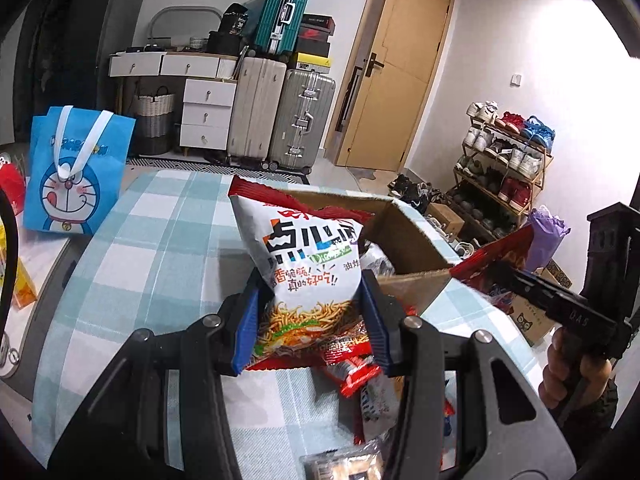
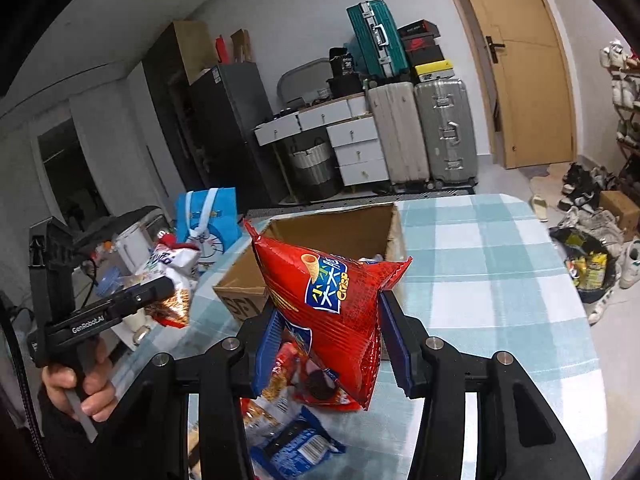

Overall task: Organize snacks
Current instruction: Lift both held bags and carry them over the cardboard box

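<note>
My left gripper is shut on a white noodle-snack bag with red edges, held up above the table. Beyond it stands an open cardboard box with a few packets inside. My right gripper is shut on a red crisp bag, lifted in front of the same cardboard box. Loose snack packets lie on the checked cloth under both grippers. Each gripper shows in the other's view: the right one with its red bag, the left one with its white bag, each with a hand on the handle.
The table wears a blue-and-white checked cloth. A blue cartoon tote bag stands at the left. Suitcases, white drawers, a shoe rack and a wooden door fill the room behind. Shoes and a bin lie on the floor at the right.
</note>
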{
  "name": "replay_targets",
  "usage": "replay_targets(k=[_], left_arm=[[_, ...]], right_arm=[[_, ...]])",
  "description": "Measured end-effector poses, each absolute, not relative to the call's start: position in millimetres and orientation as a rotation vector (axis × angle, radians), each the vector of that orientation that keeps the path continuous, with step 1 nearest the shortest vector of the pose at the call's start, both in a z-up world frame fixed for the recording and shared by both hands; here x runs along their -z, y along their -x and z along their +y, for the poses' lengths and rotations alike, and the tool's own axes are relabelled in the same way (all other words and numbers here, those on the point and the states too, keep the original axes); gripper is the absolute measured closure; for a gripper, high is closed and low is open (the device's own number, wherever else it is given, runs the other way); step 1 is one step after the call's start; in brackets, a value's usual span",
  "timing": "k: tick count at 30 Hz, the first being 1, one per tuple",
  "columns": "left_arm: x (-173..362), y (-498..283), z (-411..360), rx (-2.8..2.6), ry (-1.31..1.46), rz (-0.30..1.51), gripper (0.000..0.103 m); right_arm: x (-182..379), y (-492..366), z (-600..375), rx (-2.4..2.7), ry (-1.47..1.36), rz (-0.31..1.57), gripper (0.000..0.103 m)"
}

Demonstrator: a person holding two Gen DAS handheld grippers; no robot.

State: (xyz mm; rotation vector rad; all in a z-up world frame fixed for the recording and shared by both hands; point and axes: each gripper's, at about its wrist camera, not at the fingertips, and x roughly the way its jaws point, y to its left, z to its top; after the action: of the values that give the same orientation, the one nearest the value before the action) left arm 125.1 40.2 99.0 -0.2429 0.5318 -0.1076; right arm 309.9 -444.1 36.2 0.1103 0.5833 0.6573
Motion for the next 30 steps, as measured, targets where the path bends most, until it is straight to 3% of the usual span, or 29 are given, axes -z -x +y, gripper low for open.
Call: replay_targets(k=[30], left_arm=[[-97, -249, -9, 0.087, 0.135, 0.591, 0.06]], right_arm=[[-37, -390, -393, -0.661, -0.065, 0.639, 0.055]])
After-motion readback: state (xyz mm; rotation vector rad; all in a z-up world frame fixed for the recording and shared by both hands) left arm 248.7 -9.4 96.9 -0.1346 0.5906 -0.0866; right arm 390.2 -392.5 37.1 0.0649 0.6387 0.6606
